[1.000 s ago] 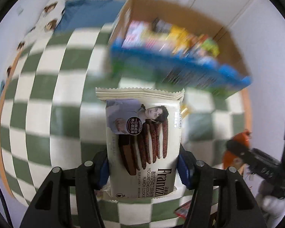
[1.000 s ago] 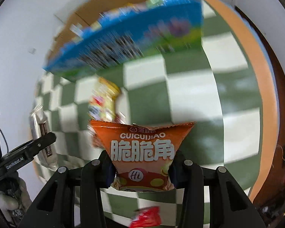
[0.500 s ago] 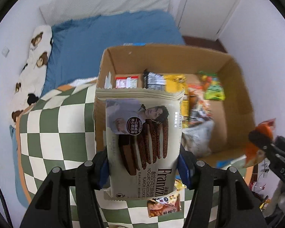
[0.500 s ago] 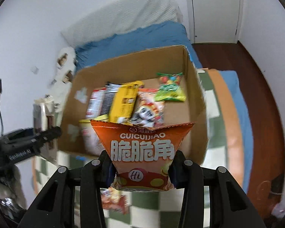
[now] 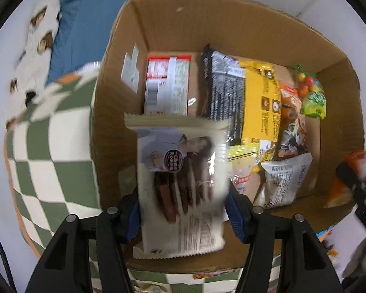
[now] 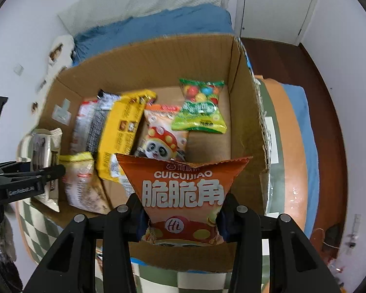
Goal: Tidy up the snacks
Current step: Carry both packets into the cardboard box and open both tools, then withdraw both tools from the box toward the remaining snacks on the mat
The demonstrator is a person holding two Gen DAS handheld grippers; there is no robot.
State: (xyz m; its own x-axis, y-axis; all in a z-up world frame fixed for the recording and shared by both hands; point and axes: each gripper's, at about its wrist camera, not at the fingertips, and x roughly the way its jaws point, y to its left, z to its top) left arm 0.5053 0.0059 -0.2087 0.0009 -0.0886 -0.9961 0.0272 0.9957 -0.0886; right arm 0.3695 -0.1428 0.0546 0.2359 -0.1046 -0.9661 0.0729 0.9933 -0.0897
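2 grippers over crowded cardboard box, left gripper fingers clamping cookie pack, right gripper fingers clamping orange chip bag

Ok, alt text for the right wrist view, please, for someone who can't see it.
The right gripper holds an orange snack bag upright in its jaws over an open cardboard box that already holds a yellow packet, a panda packet and a green candy bag. At left, the left gripper holds a cream cookie pack.
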